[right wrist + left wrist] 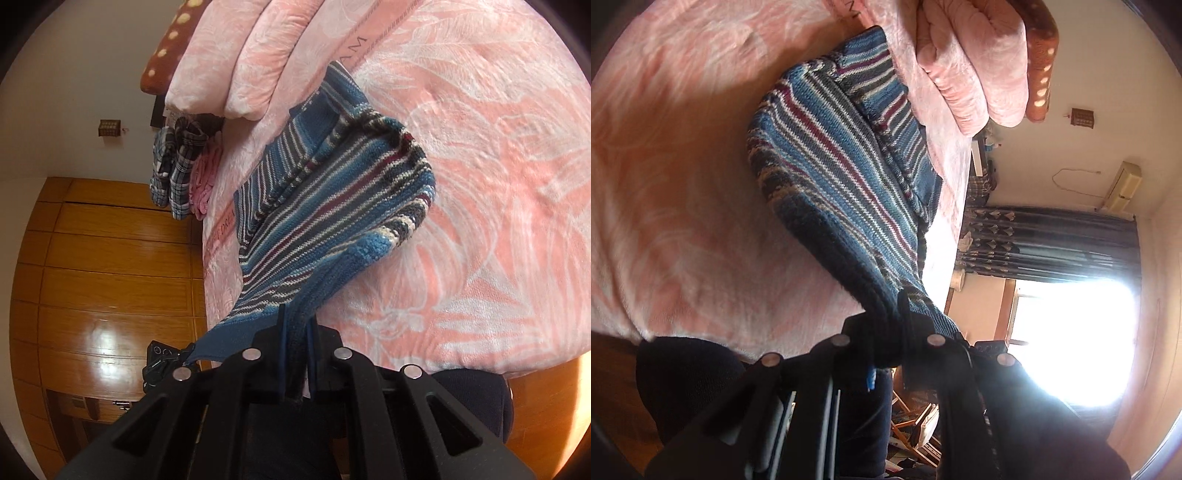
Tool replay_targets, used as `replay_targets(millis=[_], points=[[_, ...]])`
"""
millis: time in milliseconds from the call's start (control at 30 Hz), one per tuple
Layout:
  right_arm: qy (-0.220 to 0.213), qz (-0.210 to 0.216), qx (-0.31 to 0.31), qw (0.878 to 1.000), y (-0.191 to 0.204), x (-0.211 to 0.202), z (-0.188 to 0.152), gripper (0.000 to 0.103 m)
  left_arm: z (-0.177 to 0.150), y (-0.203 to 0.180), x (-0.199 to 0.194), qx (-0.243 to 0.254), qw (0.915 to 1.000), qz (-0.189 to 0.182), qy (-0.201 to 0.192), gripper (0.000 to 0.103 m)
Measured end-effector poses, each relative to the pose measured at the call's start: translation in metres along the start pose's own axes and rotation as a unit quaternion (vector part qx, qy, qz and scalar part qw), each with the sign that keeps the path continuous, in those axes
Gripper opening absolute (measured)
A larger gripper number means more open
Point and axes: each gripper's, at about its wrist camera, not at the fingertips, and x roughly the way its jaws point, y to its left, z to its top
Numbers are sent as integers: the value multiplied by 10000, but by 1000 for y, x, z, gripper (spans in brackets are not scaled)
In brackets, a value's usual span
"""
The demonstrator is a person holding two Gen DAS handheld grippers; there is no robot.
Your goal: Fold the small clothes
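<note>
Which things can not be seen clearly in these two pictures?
- Striped knit garment: its whole shape, bunched and lifted, in both views.
- Left tongs: fingertips buried in the knit, left view.
- Window: glare whites it out, left view.
- Clutter below the bed: hidden behind the tongs body.

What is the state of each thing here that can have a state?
Striped knit garment: partly lifted off the bed, held at two edges, far end resting on the bed.
Left gripper: shut on the garment.
Right gripper: shut on the garment.
Pink quilt: folded.
Curtain: drawn aside.
</note>
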Motion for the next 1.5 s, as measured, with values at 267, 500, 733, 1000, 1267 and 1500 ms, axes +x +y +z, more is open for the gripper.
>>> replay_targets(millis=[267,500,733,1000,1267,1500], points=[[-113,-52,-204,9997,25,16,58,8,54,-24,5,75,9999,26,-124,8],[-83,-184,-266,9994,36,48,116,8,110,-31,28,78,9998,165,-100,8],[-14,-381,-181,9991,24,83,167,8,167,-33,63,42,9994,349,5,8],[216,-584,217,9978,-15,133,218,8,228,-21,110,-48,9969,759,199,8],[452,-670,528,9953,-46,166,251,16,273,-8,145,68,9936,1071,356,17],[516,-401,384,9971,-28,147,258,44,268,-18,110,475,9950,857,-186,66]])
